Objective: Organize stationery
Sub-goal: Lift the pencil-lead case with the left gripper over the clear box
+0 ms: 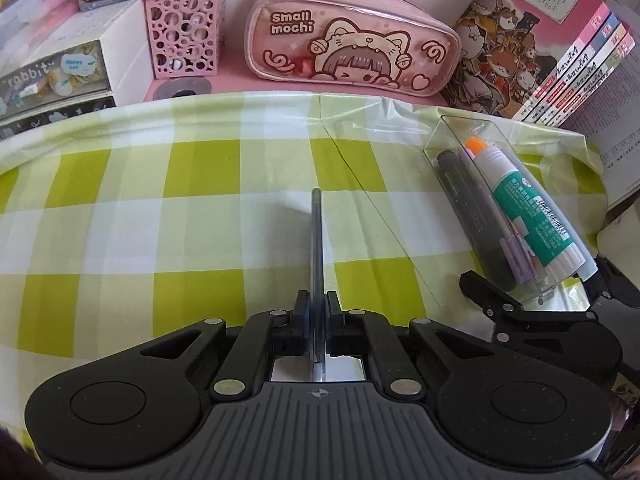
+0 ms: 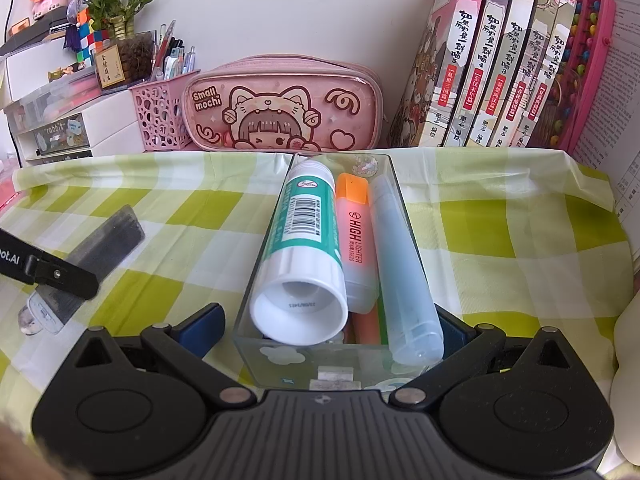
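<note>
Item: thin translucent grey ruler [image 1: 317, 248], edge-on, clamped in my left gripper [image 1: 317, 312], pointing to 12 o'clock. At 3 o'clock, clear box [image 2: 256, 280] holding glue stick [image 2: 304, 248], orange highlighter [image 2: 352, 224], between my right gripper's [image 2: 332, 332] wide-spread jaws. Surface: green checked cloth [image 1: 160, 208]; pink pencil case [image 1: 352, 48] behind.

Glossy clear plastic tray [image 2: 400, 184], shiny crinkly plastic checked tablecloth [image 1: 120, 200], glossy vinyl-looking pink pencil case [image 1: 352, 36], matt black plastic gripper bodies, pretty standard.

"Small mochi" on pink pencil case [image 2: 280, 114]; "HIGH LIGHTER" on orange marker [image 2: 354, 232]; "rabbit" on drawer [image 1: 52, 76].
</note>
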